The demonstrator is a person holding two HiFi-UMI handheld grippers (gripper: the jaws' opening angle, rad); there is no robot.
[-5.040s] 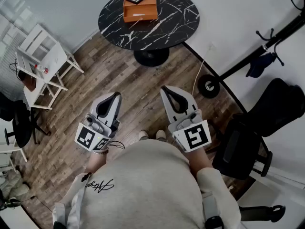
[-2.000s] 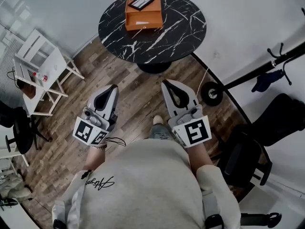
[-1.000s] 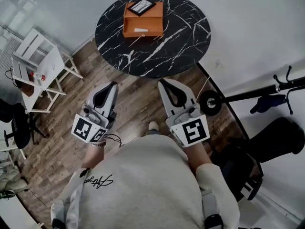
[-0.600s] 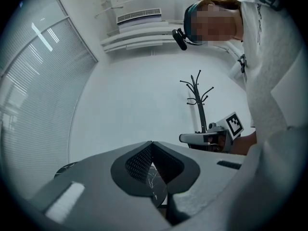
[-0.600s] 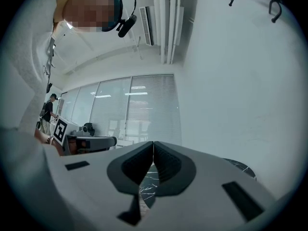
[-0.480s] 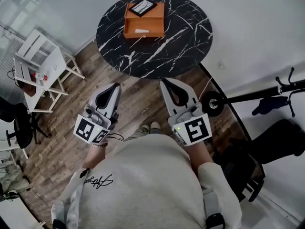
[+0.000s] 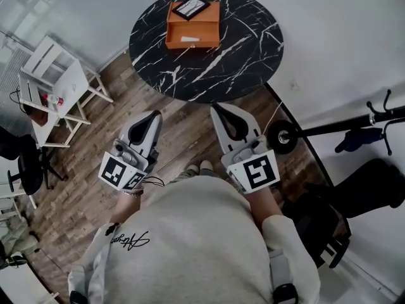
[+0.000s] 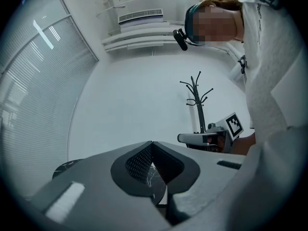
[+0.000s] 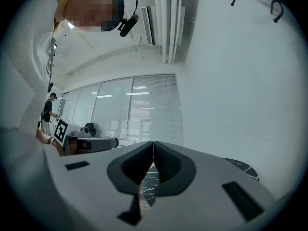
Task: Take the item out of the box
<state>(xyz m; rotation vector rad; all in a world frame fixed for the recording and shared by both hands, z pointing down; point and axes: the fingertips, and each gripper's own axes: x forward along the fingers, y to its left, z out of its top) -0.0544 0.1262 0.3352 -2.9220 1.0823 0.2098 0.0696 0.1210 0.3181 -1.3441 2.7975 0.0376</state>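
Gradually the worktop (image 7: 243, 49) and its orange box (image 7: 193, 27) drew closer ahead of the left gripper (image 7: 152, 114) and right gripper (image 7: 217, 108), whose fingers were pressed together, empty; only the approach was under way.

**Operator Appearance and Worn Equipment**

You wear a light grey sweatshirt (image 7: 196, 239) with long sleeves. It carries a black script print (image 7: 130, 241) on its left side. Pale shoes (image 7: 201, 166) show past its hem. A black headset (image 8: 180, 37) sits at your head. Your left gripper (image 7: 154, 114) and right gripper (image 7: 217, 108) have pale grey housings with black ribbed jaw pads. Each bears a white cube (image 7: 255, 173) with black square markers. A thin black cable (image 7: 154, 181) loops at your left wrist.
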